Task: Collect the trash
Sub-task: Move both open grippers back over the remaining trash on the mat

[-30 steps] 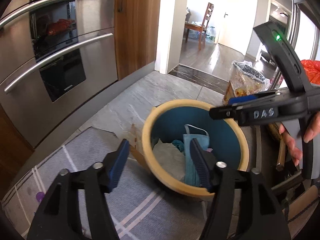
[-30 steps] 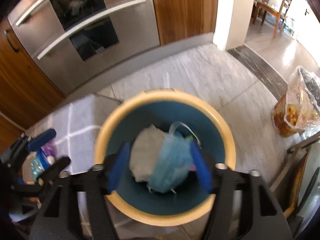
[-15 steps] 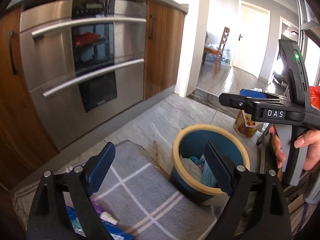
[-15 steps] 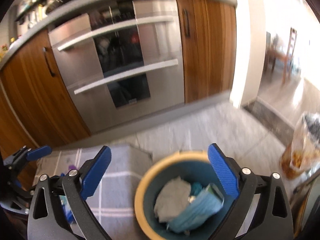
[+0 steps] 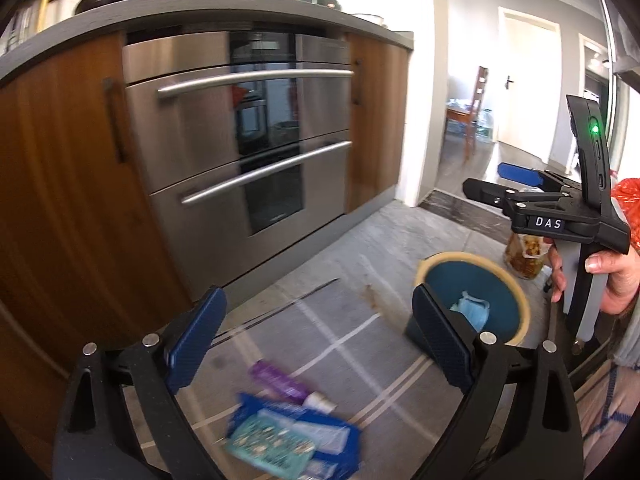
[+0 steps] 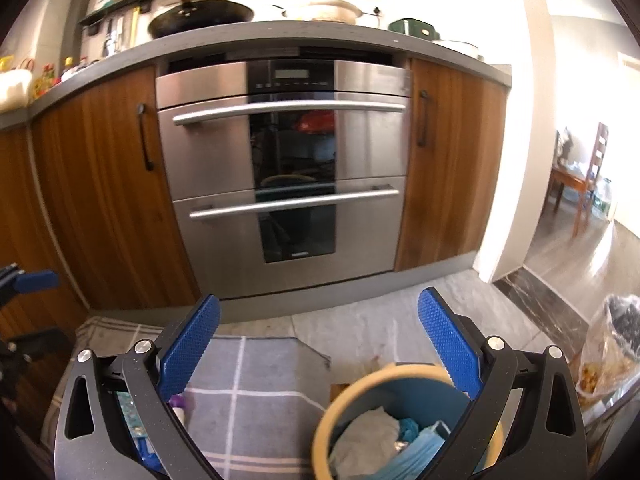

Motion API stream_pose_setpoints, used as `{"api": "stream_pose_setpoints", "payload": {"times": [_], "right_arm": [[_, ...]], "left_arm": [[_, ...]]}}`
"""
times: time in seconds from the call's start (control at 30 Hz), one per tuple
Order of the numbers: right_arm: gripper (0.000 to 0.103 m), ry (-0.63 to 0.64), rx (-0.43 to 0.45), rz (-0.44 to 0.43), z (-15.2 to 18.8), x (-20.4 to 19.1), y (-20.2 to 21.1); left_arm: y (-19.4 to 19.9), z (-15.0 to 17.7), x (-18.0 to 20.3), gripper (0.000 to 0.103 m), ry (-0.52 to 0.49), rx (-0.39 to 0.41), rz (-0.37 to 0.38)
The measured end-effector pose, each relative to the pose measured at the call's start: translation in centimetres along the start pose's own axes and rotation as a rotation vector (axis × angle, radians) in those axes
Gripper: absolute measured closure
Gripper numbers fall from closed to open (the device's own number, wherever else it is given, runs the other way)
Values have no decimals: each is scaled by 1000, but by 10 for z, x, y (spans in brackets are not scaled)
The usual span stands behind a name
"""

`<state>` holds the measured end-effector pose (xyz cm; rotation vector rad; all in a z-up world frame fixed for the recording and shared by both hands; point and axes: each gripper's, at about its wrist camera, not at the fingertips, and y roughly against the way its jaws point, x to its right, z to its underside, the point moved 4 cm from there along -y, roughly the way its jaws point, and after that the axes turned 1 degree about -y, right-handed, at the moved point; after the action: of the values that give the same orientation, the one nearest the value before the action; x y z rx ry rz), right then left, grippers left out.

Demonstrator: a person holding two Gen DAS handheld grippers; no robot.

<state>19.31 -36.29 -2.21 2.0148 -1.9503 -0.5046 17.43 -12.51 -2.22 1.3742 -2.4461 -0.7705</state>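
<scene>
A blue bin with a tan rim [image 5: 516,300] [image 6: 352,396] stands on the floor at the rug's right edge. It holds a light blue face mask [image 5: 472,312] [image 6: 416,456] and crumpled grey paper [image 6: 364,436]. On the grey rug lie a purple tube [image 5: 280,380] and a blue and teal wrapper [image 5: 288,440]. My left gripper [image 5: 320,336] is open and empty above the rug. My right gripper [image 6: 320,344] is open and empty, raised over the bin's near side; it also shows in the left wrist view [image 5: 504,184].
A steel double oven [image 6: 288,184] with wooden cabinet doors [image 6: 96,200] on both sides faces me. A plastic bag of waste [image 6: 612,344] stands right of the bin. A doorway with a chair [image 5: 476,112] opens at the right. Pots sit on the counter [image 6: 280,28].
Both grippers have risen and tilted up from looking into the bin, and opened wider. The mask now lies in the bin. The left gripper swung left toward the trash on the rug.
</scene>
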Motion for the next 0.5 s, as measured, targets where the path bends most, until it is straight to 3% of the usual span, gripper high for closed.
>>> {"api": "stream_pose_setpoints", "payload": {"times": [0.13, 0.33, 0.5], "right_arm": [[5, 46, -68, -71, 4, -37, -14], [5, 101, -172, -178, 16, -98, -36], [5, 224, -305, -262, 54, -166, -55]], "left_arm": [[22, 19, -39, 9, 11, -24, -86], [54, 42, -99, 9, 115, -72, -191], [78, 50, -133, 9, 171, -33, -246]]}}
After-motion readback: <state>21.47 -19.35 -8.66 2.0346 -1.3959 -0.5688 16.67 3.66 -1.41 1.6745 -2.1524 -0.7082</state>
